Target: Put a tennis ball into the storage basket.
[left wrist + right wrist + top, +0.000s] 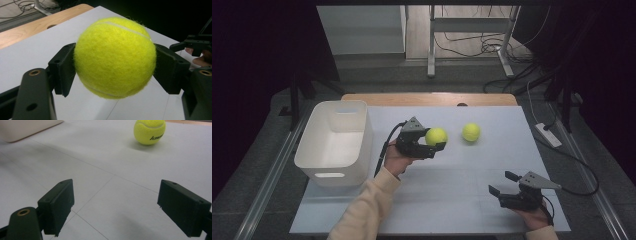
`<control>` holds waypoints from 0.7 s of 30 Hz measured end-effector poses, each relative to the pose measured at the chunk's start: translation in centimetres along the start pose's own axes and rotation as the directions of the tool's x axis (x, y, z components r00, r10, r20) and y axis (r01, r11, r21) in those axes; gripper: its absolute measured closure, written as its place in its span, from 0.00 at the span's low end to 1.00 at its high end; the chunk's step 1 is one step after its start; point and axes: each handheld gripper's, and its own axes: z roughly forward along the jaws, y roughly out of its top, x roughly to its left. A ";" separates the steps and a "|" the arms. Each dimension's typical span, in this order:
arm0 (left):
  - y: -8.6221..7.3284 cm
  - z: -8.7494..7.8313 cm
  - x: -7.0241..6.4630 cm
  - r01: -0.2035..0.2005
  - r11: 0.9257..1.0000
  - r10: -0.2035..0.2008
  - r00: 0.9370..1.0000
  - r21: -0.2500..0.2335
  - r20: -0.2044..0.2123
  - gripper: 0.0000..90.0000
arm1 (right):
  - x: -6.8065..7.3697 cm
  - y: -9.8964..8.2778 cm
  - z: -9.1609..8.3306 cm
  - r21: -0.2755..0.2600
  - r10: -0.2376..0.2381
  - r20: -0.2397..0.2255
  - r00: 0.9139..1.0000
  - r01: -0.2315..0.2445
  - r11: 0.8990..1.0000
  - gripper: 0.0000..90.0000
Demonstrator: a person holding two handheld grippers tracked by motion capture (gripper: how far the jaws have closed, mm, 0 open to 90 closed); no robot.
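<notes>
The ball [115, 56] sits squarely between the left gripper's [436, 141] jaws, clamped on both sides, above the table [452, 200] middle. A second ball [471, 132] lies just beside it. The right gripper [502, 184] rests near the front edge, jaws spread, holding nothing.

One piece of readable lettering appears. In the right gripper view, a yellow tennis ball [149, 131] resting on the white surface [105, 170], toward its far edge, carries a brand word in dark slanted letters low on its side. The letters look like "kawa", and the rest curves out of sight around the ball. No other text, number or label can be read anywhere.
</notes>
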 end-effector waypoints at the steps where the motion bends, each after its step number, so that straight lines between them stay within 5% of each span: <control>1: 0.0 -0.1 0.1 0.001 1.000 -0.001 1.000 0.000 -0.001 0.30 | 0.0 0.0 0.0 -0.002 0.000 -0.001 1.000 0.000 1.000 0.15; 21: 0.5 -1.5 1.0 0.009 0.999 -0.011 0.999 -0.038 -0.051 0.30 | 0.0 0.0 0.0 -0.001 0.000 0.000 1.000 0.000 1.000 0.15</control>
